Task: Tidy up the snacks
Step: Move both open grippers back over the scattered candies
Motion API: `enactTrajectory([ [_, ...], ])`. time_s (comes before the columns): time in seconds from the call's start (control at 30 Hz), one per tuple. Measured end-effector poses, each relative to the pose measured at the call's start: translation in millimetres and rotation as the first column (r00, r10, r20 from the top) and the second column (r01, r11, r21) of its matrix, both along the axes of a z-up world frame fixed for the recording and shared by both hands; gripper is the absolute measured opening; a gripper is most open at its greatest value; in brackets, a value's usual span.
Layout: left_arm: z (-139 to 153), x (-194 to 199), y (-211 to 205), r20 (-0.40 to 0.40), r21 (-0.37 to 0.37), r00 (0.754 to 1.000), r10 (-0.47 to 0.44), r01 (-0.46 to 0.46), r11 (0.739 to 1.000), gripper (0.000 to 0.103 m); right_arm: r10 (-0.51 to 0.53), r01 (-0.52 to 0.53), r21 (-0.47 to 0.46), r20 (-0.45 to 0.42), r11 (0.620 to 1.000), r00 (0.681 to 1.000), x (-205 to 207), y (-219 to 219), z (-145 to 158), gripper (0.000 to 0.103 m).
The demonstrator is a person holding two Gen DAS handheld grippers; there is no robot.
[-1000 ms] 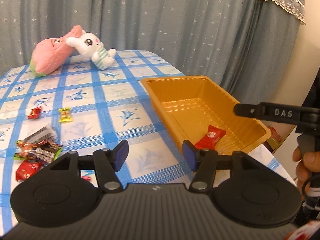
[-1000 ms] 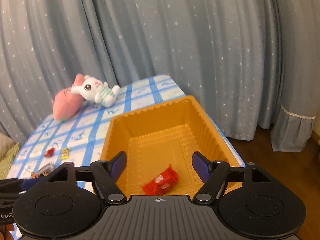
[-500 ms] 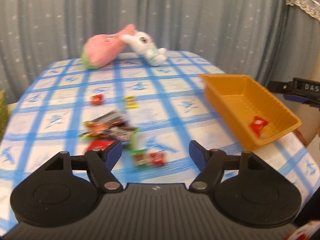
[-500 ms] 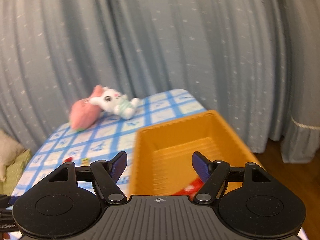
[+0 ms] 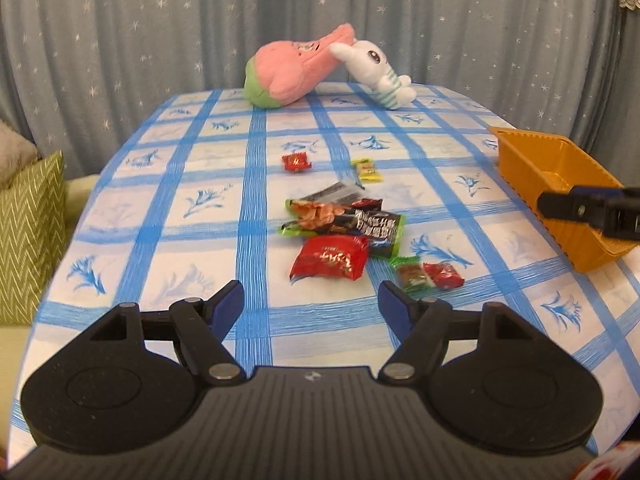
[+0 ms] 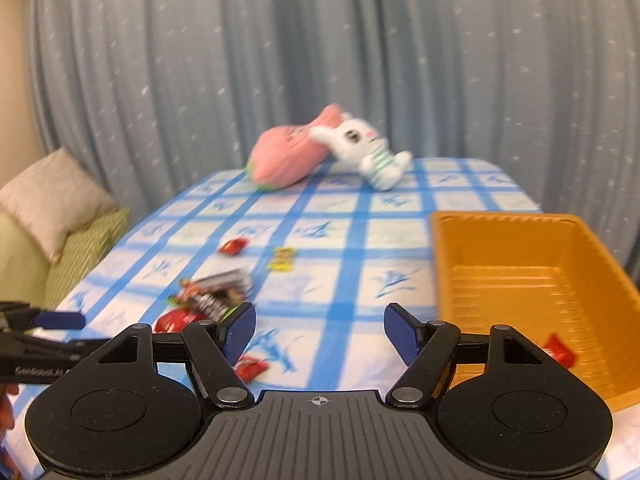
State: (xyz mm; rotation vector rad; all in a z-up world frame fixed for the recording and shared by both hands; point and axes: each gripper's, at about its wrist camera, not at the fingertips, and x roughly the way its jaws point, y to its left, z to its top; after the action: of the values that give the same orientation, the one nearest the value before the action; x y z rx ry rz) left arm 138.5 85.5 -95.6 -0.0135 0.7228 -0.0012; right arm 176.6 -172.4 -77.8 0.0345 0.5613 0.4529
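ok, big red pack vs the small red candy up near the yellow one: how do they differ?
Size: the red pack is far larger than the red candy.
Place: the pack lies nearest the left gripper, touching the snack pile; the candy lies alone, farther back, beside the yellow candy.
Shape: the pack is a puffy pillow; the candy a flat wrapper with crimped ends.
Shared: both red, both on the table, outside the tray.

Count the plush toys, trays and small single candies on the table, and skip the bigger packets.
Plush toys: 2, pink toy, white toy
Trays: 1, tray
Small candies: 5, far red candy, yellow candy, green candy, near red candy, tray candy
Total: 8
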Motion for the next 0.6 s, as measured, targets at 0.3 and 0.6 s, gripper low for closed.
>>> enactTrajectory([
  [0.3,-17,22,0,-0.044,-0.053,0.999,-0.003,0.001,0.999,0.071,0.067,-0.065,0.023,-0.118,0.998,0.991,11,33,-28,0.060],
  [0.6,-27,28,7,-0.069,-0.063,0.997,0.024,-0.029,0.998,0.071,0.046,-0.038,0.045,-0.197,0.998,0.979,36,58,-56,0.041],
])
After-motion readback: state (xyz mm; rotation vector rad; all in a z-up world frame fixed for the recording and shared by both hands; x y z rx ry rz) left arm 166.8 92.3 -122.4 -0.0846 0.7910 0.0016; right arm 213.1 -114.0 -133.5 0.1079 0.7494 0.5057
